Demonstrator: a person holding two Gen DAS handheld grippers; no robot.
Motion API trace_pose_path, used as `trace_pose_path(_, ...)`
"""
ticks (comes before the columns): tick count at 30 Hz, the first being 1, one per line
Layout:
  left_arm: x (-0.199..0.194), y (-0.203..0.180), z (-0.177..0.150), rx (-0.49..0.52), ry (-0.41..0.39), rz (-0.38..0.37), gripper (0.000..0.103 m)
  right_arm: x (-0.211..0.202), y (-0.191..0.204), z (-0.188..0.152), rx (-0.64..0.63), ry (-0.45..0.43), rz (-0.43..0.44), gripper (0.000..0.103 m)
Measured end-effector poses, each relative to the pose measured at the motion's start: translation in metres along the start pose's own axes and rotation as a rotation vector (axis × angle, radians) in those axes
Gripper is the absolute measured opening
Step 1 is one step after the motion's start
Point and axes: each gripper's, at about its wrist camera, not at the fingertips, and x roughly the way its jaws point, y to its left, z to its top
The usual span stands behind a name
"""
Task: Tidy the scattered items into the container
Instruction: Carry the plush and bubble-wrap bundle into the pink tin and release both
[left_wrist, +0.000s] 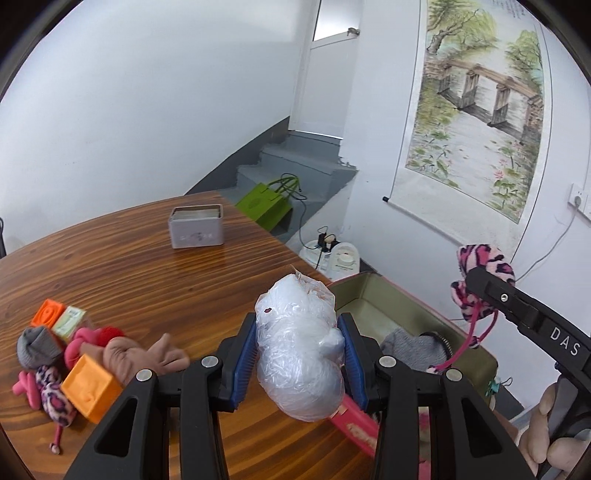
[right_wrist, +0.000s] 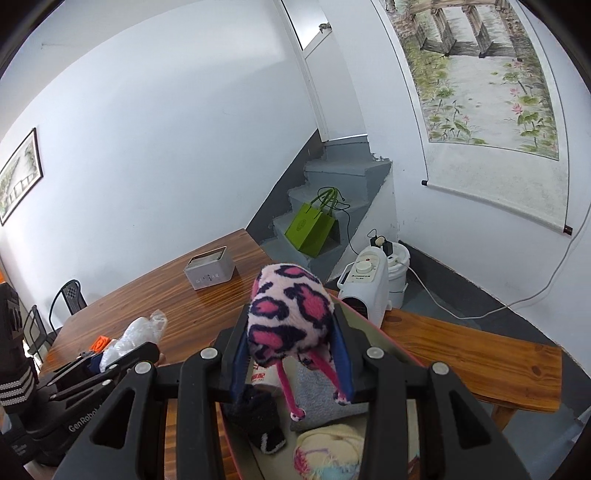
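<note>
Left gripper (left_wrist: 301, 354), lower centre, is clamping a crinkled clear plastic bag (left_wrist: 301, 347); right gripper (right_wrist: 291, 354) is clamping a pink leopard-print plush toy (right_wrist: 290, 317) above the open tin container (left_wrist: 373, 295).

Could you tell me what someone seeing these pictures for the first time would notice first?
Most striking is the pink leopard-print plush toy clamped in the right gripper above the open tin container. Next comes the crumpled clear plastic bag gripped between the jaws of the left gripper, and the colourful heap with orange blocks on the wooden table.
</note>
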Motion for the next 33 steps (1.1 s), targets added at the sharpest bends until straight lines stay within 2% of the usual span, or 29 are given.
trace_pose_path(16,0.057,-0.011,0.017,-0.014,0.065,-0.068,0.046,0.048,0.005,0.036,-0.012,0.032,-0.007,0.042)
trace_pose_path(17,0.059,-0.011,0.016,-0.015,0.070,-0.068,0.048,0.051,0.006,0.036,-0.014,0.036,-0.010,0.045)
trace_pose_path(19,0.061,-0.011,0.016,-0.018,0.075,-0.081,0.075,0.061,0.007,0.039,-0.020,0.065,-0.018,0.048)
trace_pose_path(20,0.060,-0.011,0.015,-0.024,0.067,-0.090,0.079,0.064,0.007,0.039,-0.014,0.077,-0.018,0.055)
trace_pose_path(23,0.056,-0.009,0.014,-0.030,0.051,-0.102,0.080,0.067,0.004,0.036,0.014,0.081,-0.020,0.072)
trace_pose_path(33,0.040,0.021,0.007,-0.094,0.048,-0.050,0.080,0.049,0.007,0.031,0.024,0.038,-0.023,0.078)
